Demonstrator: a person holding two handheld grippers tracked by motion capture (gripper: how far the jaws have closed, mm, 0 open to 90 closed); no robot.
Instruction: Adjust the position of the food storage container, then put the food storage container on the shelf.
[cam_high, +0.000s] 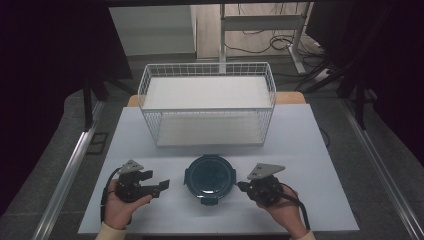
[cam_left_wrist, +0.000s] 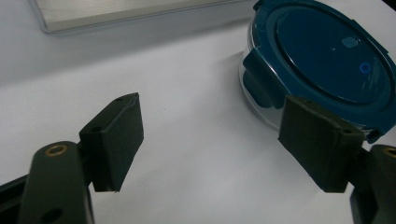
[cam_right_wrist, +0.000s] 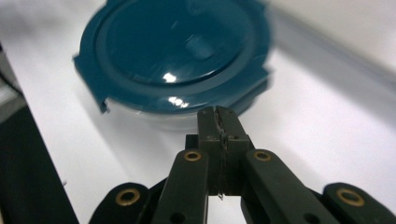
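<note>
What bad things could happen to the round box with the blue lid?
The shut right gripper points at the round clear container with the dark blue lid; a poke might slide it across the white table. The open left gripper has one pad close beside it and could bump it.

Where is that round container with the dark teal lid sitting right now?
In the high view, the round clear container with the dark teal lid sits on the white table, near its front edge, between the left gripper and right gripper, before the white wire basket.

bare table (cam_high: 150, 145) around container (cam_high: 209, 177)
</note>
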